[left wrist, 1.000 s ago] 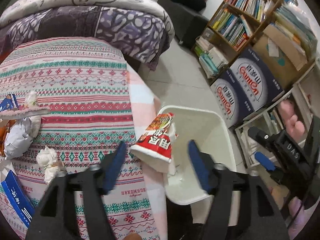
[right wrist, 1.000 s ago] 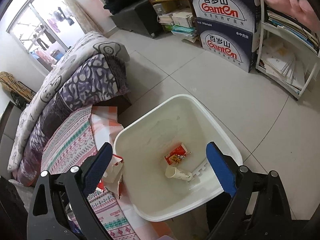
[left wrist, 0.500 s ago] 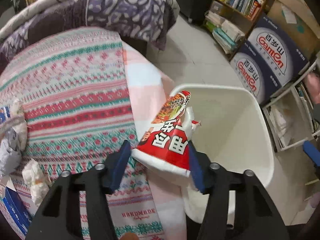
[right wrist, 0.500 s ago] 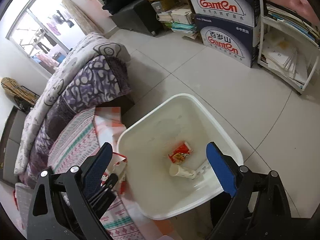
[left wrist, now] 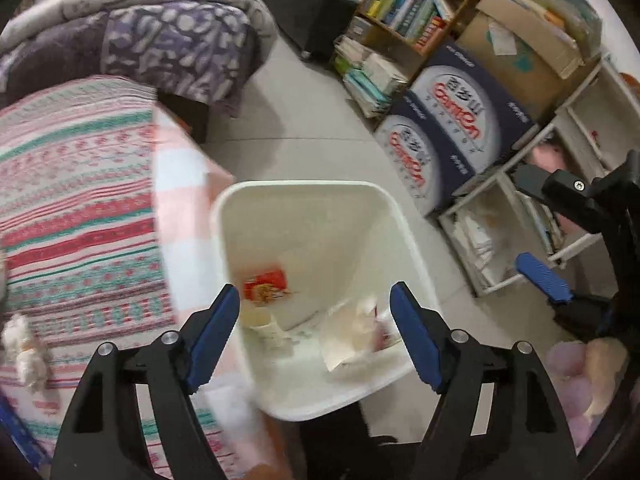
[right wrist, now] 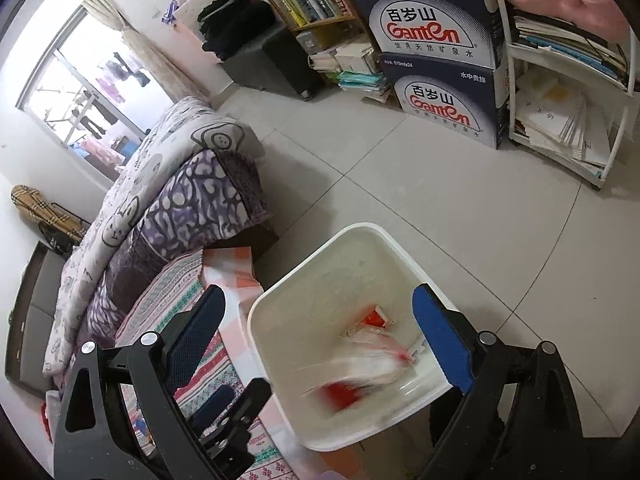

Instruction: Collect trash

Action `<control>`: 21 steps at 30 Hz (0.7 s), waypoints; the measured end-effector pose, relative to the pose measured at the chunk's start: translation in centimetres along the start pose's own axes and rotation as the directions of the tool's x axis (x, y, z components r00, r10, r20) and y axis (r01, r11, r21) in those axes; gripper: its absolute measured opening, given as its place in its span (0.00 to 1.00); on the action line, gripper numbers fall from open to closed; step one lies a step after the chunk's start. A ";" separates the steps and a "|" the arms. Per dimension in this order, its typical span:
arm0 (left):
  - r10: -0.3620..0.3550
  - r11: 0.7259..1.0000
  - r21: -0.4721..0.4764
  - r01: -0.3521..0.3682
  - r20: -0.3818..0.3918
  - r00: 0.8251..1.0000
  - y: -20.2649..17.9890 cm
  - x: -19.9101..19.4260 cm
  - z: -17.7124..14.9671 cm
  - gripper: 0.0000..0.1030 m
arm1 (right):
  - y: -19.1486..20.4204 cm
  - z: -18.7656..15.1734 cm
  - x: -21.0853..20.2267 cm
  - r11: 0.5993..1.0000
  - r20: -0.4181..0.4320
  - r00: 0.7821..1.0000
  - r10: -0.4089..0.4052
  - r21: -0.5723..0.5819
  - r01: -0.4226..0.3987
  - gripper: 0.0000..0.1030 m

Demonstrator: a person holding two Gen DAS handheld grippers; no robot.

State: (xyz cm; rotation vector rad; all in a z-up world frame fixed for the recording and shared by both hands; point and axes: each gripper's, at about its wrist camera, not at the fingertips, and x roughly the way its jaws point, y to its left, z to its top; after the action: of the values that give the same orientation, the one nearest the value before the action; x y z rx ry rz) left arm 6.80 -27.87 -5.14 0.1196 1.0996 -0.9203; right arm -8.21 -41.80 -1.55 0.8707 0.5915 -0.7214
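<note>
A white trash bin [left wrist: 224,240] stands on the floor beside the table; it also shows in the right wrist view [right wrist: 280,296]. My left gripper [left wrist: 316,332] is open and empty above the bin. A red and white wrapper [left wrist: 360,332] lies blurred inside the bin, also blurred in the right wrist view [right wrist: 360,368]. A small red packet [left wrist: 266,286] and a paper cup [left wrist: 266,326] lie on the bin's bottom. My right gripper [right wrist: 320,340] is open and empty above the bin. A crumpled white tissue [left wrist: 22,348] lies on the striped tablecloth [left wrist: 80,208].
A quilt-covered bed [right wrist: 160,184] is behind the table. Two dark Ganten boxes [right wrist: 436,76] and a bookshelf [left wrist: 412,12] stand against the wall. A white rack of papers [right wrist: 568,112] is at right. Tiled floor [right wrist: 440,200] surrounds the bin.
My left gripper opened and let go of the red and white wrapper, which dropped into the bin. The left gripper moved right over the bin. The right gripper stayed open.
</note>
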 end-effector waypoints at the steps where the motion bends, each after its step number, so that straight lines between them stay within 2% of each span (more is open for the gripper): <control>1: 0.023 1.000 -0.007 -0.023 0.005 1.000 0.3 -0.3 -0.1 0.74 | 0.2 -0.1 0.1 1.000 -0.004 1.000 -0.001 -0.011 0.001 0.88; 3: 0.108 0.994 -0.028 -0.107 0.022 0.994 1.4 -1.3 -0.6 0.74 | 1.2 -0.6 0.4 0.998 -0.013 1.000 -0.006 -0.056 0.005 0.88; 5: 0.217 0.975 -0.054 -0.215 0.042 0.975 2.4 -2.4 -1.1 0.74 | 2.6 -1.5 0.8 0.992 -0.025 1.000 -0.016 -0.126 0.012 0.88; 6: 0.286 0.956 -0.077 -0.282 0.052 0.957 3.3 -3.4 -1.5 0.75 | 3.2 -2.0 1.0 0.987 -0.034 0.999 -0.019 -0.159 0.013 0.88; 8: 0.367 0.926 -0.119 -0.358 0.060 0.928 4.7 -4.7 -2.2 0.79 | 4.7 -3.1 1.5 0.973 -0.059 0.998 -0.024 -0.229 0.010 0.88; 10: 0.460 0.877 -0.185 -0.444 0.052 0.886 6.7 -6.4 -2.8 0.81 | 5.9 -4.0 2.0 0.960 -0.079 0.996 -0.030 -0.279 0.007 0.88; 11: 0.484 0.861 -0.205 -0.466 0.045 0.874 7.3 -7.0 -3.2 0.81 | 6.7 -4.7 2.3 0.951 -0.093 0.995 -0.034 -0.308 0.003 0.89; 12: 0.523 0.831 -0.237 -0.503 0.027 0.852 8.7 -7.8 -3.7 0.83 | 7.3 -5.3 2.6 0.944 -0.107 0.994 -0.034 -0.330 -0.003 0.90; 17: 0.617 0.738 -0.315 -0.597 -0.042 0.786 13.3 -9.8 -5.7 0.83 | 9.7 -7.8 3.9 0.925 -0.180 0.983 -0.036 -0.378 -0.035 0.91; 18: 0.640 0.711 -0.329 -0.621 -0.065 0.766 14.5 -10.1 -6.2 0.83 | 10.3 -8.3 4.2 0.921 -0.189 0.981 -0.039 -0.387 -0.037 0.91; 20: 0.649 0.690 -0.345 -0.636 -0.094 0.755 15.8 -10.5 -6.9 0.83 | 11.5 -9.4 4.7 0.908 -0.200 0.979 -0.049 -0.416 -0.039 0.91; 21: 0.640 0.680 -0.366 -0.636 -0.127 0.758 17.0 -10.6 -7.4 0.83 | 12.1 -9.9 5.0 0.903 -0.204 0.978 -0.054 -0.428 -0.040 0.91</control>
State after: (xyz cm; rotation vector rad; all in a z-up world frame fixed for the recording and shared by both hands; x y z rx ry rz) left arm 11.83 -7.11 -6.05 0.1568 1.0982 -0.0534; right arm 2.42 -29.74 -4.59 0.5324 0.9063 -0.4772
